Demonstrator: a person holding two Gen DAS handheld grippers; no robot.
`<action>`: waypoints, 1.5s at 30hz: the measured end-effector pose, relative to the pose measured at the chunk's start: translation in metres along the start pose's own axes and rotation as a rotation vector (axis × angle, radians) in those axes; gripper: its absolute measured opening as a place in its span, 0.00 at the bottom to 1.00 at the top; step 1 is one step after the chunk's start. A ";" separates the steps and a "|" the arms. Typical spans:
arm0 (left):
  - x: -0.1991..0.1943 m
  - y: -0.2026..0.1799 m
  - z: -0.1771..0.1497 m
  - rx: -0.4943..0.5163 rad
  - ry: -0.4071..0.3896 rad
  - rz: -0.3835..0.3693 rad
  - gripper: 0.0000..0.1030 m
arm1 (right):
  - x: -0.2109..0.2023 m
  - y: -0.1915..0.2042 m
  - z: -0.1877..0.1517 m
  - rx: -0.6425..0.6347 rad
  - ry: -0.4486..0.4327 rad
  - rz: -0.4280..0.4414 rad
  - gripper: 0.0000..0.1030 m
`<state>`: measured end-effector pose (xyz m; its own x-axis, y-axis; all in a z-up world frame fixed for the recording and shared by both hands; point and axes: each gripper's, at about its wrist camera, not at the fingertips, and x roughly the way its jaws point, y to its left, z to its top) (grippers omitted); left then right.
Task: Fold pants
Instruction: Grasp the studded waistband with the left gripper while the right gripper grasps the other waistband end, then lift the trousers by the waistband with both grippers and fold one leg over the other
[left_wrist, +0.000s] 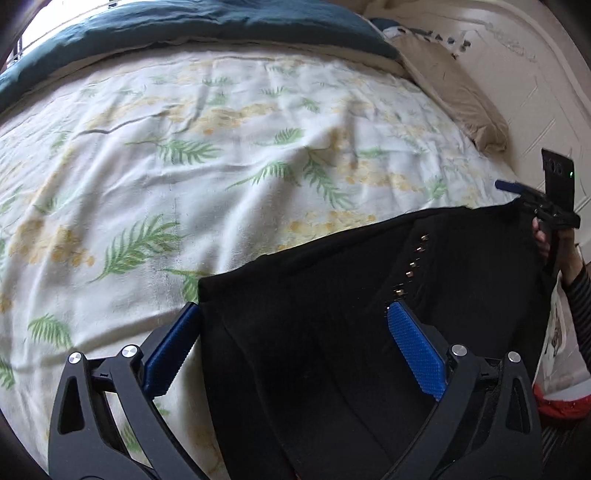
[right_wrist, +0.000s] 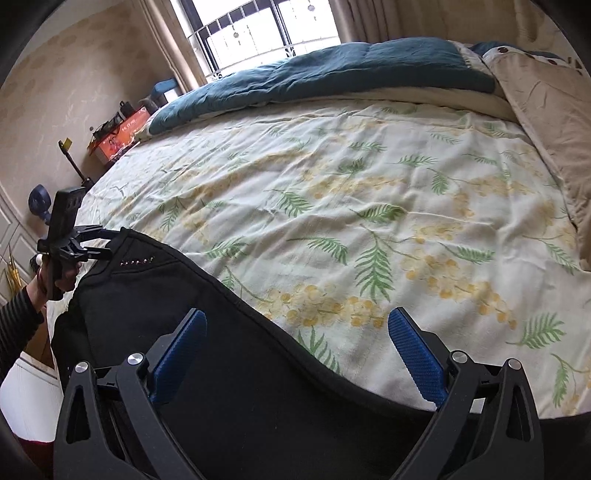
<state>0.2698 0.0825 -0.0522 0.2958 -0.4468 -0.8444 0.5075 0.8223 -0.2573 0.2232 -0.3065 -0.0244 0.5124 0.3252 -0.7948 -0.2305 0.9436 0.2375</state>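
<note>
Black pants (left_wrist: 332, 295) with a row of metal studs (left_wrist: 410, 264) hang at the near edge of the bed. My left gripper (left_wrist: 295, 339) is open, its blue pads (left_wrist: 415, 350) wide apart over the pants' top edge. My right gripper (right_wrist: 295, 347) is open too, its pads (right_wrist: 417, 354) astride the pants' edge (right_wrist: 258, 314). Each gripper shows in the other's view at the far end of the pants: the right one (left_wrist: 524, 199) and the left one (right_wrist: 99, 240). The studs also show in the right wrist view (right_wrist: 136, 262).
The bed has a floral sheet (left_wrist: 221, 147) (right_wrist: 369, 203). A teal duvet (right_wrist: 332, 66) lies along the far side and a beige pillow (right_wrist: 546, 122) at the right. A white headboard (left_wrist: 517, 74) stands by the pillow. An orange box (right_wrist: 122, 136) and a window (right_wrist: 258, 29) are beyond the bed.
</note>
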 end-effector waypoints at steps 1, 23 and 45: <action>0.001 0.002 0.000 0.000 0.001 -0.007 0.96 | 0.002 0.000 0.002 -0.004 0.004 0.005 0.95; -0.002 0.014 0.010 0.054 -0.006 -0.085 0.33 | 0.062 0.021 0.024 -0.158 0.343 0.252 0.05; -0.132 -0.051 -0.041 0.053 -0.268 -0.103 0.26 | -0.093 0.136 -0.040 -0.355 -0.077 -0.051 0.07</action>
<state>0.1716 0.1143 0.0531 0.4398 -0.6101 -0.6590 0.5856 0.7512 -0.3046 0.1109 -0.2113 0.0595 0.5882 0.2948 -0.7531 -0.4687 0.8831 -0.0203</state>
